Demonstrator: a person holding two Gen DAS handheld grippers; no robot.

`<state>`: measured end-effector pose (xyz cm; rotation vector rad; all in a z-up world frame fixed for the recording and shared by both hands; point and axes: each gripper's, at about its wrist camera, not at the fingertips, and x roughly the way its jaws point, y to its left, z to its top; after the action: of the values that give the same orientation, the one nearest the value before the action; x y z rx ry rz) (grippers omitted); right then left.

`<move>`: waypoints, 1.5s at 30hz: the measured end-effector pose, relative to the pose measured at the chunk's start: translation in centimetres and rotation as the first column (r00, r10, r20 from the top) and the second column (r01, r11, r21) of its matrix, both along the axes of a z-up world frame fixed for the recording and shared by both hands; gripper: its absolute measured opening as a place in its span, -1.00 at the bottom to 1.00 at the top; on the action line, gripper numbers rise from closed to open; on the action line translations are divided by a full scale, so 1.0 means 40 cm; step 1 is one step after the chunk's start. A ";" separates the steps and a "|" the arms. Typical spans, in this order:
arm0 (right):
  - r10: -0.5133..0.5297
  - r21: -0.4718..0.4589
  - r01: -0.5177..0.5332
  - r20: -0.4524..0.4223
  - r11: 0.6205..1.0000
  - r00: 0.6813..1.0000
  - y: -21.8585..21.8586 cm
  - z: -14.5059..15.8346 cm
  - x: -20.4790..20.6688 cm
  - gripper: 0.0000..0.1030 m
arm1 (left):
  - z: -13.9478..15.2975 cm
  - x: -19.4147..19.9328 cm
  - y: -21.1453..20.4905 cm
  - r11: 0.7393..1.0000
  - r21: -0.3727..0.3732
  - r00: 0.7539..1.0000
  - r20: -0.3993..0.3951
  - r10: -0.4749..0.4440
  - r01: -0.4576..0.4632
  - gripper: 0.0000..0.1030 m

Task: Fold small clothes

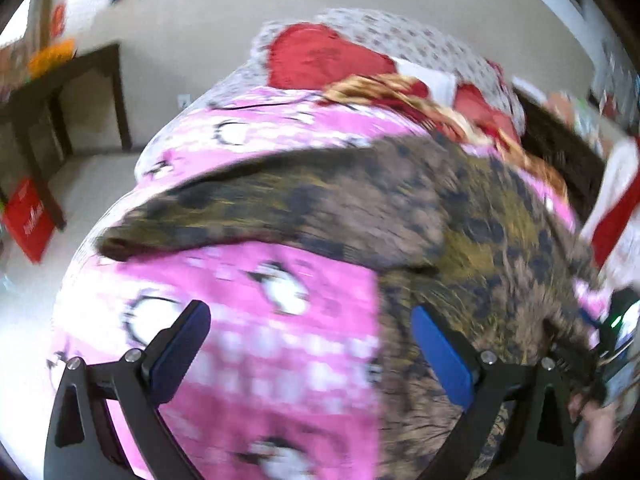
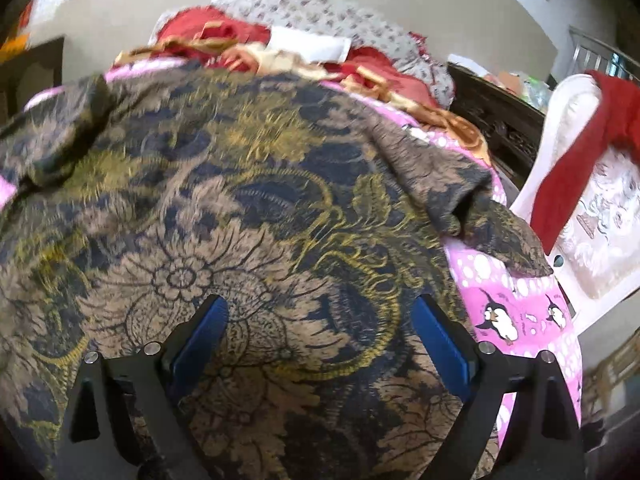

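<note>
In the left wrist view, your left gripper (image 1: 310, 322) hangs over the pink penguin blanket (image 1: 280, 344) on the bed, jaws spread wide and empty; the brown patterned garment (image 1: 400, 208) lies just beyond and to its right. In the right wrist view, your right gripper (image 2: 320, 316) hovers above that garment (image 2: 240, 200), jaws wide apart, gripping nothing.

A small garment (image 2: 240, 208) in brown fabric, printed with dark blue and gold floral scrollwork, is being seen spread out on the bed, over a pink penguin-print sheet (image 2: 516, 300). One sleeve (image 1: 224, 208) is lying stretched toward the left; another, at the right edge, is lying rumpled and folded over itself.
</note>
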<state>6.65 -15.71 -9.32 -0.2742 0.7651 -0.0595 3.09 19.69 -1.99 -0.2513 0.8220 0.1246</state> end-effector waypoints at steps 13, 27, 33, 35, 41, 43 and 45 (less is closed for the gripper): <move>0.001 0.033 0.000 -0.034 0.999 0.999 -0.016 -0.009 0.011 0.81 | -0.107 -0.042 0.465 0.523 -0.801 0.948 -0.166 0.273 -0.291 0.92; 0.001 0.034 0.000 -0.035 0.999 0.999 -0.017 -0.010 0.016 0.82 | -0.241 0.003 0.521 0.216 -0.894 0.875 -0.291 0.387 -0.392 0.28; 0.002 0.040 -0.001 -0.038 0.999 0.999 -0.016 -0.011 0.013 0.82 | -0.266 -0.010 0.545 0.206 -0.874 0.844 -0.322 0.429 -0.439 -0.40; 0.002 0.038 0.000 -0.036 0.999 0.999 -0.017 -0.010 0.013 0.82 | -0.255 -0.002 0.545 0.246 -0.865 0.853 -0.312 0.418 -0.437 -0.78; 0.002 0.039 -0.001 -0.037 0.999 0.999 -0.019 -0.008 0.013 0.84 | -0.031 -0.016 0.562 0.535 -0.737 0.856 -0.112 0.505 -0.412 -0.85; 0.003 0.043 -0.001 -0.038 0.999 0.999 -0.019 -0.008 0.012 0.84 | 0.095 -0.045 0.581 0.636 -0.655 0.828 0.027 0.560 -0.408 -0.85; 0.003 0.049 -0.001 -0.039 0.999 0.999 -0.018 -0.010 0.014 0.84 | 0.196 -0.064 0.578 0.707 -0.569 0.801 0.135 0.583 -0.420 -0.85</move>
<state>7.21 -16.44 -9.74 -0.2302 0.8042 -0.0336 0.52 42.81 5.85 -0.9953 0.4345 0.3813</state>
